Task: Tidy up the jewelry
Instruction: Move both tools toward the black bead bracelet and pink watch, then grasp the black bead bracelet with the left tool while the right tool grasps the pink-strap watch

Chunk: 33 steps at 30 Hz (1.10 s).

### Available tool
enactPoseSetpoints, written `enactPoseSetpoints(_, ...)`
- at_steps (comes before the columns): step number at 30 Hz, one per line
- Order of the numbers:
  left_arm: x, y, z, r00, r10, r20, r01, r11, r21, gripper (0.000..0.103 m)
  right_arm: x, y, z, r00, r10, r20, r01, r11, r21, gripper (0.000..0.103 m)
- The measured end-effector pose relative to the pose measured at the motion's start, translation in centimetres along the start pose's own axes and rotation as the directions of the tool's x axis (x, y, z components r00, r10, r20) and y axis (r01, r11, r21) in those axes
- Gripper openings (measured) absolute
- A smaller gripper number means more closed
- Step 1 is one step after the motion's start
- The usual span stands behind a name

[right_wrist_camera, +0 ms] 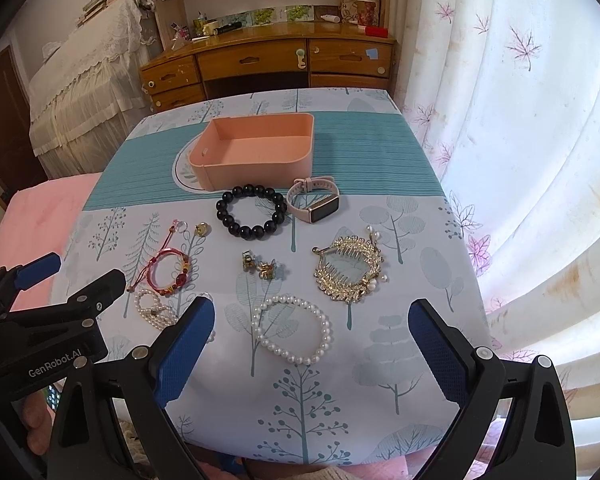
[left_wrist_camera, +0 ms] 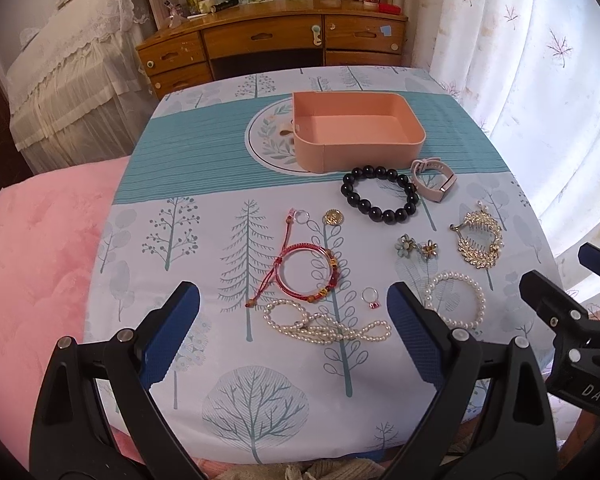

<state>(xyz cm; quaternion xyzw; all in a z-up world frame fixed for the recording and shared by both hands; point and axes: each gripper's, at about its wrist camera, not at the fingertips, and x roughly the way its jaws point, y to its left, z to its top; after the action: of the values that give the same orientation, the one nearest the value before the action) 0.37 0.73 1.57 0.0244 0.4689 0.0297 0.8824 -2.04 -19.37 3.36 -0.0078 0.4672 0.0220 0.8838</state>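
We hold the left gripper and right gripper with jaws released and grasping nothing, low at six o'clock, while the pink box sits at twelve and the black bead bracelet, pearl bracelet and gold comb lie between.
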Motion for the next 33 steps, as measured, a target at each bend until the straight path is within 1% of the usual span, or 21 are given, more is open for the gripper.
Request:
enactPoseSetpoints(7, -0.9, -0.2, 0.6, 0.999, 0.017, 0.033, -0.018, 1.000, 0.014, 0.094, -0.5, -0.4, 0.5, 1.000, 0.010, 0.013, -0.010, 1.000, 0.013, 0.099)
enactPoseSetpoints(16, -1.9, -0.8, 1.2, 0.999, 0.005, 0.049, -0.007, 0.999, 0.040, 0.094, -1.4, -0.6, 1.1, 0.999, 0.019, 0.032, -0.019, 1.000, 0.007, 0.099)
enactPoseSetpoints(20, -1.9, 0.0, 2.1, 0.999, 0.003, 0.042, -0.004, 1.000, 0.020, 0.094, -1.9, -1.5, 1.8, 0.999, 0.015, 0.050, -0.017, 1.000, 0.023, 0.099)
enactPoseSetpoints(25, -2.0, 1.4, 3.5, 0.998, -0.006, 0.058, 0.006, 1.000, -0.009, 0.094, -2.3, -3.3, 3.0, 0.998, 0.019, 0.065, -0.023, 0.998, 0.057, 0.099)
enactPoseSetpoints(28, -1.9, 2.0, 4.4, 0.997, 0.013, 0.075, -0.012, 1.000, -0.006, 0.094, -2.2, -4.2, 4.1, 0.997, 0.003, 0.077, -0.009, 0.998, 0.070, 0.099)
enactPoseSetpoints(31, -1.4, 1.9, 5.4, 0.997, -0.004, 0.072, 0.003, 1.000, 0.018, 0.094, -2.0, -5.0, 5.0, 0.996, -0.011, 0.085, 0.005, 0.997, 0.071, 0.099)
enactPoseSetpoints(33, -0.8, 1.8, 5.9, 0.997, -0.035, 0.063, 0.033, 0.999, 0.031, 0.094, -1.5, -5.3, 5.6, 0.996, -0.015, 0.083, 0.010, 0.998, 0.069, 0.099)
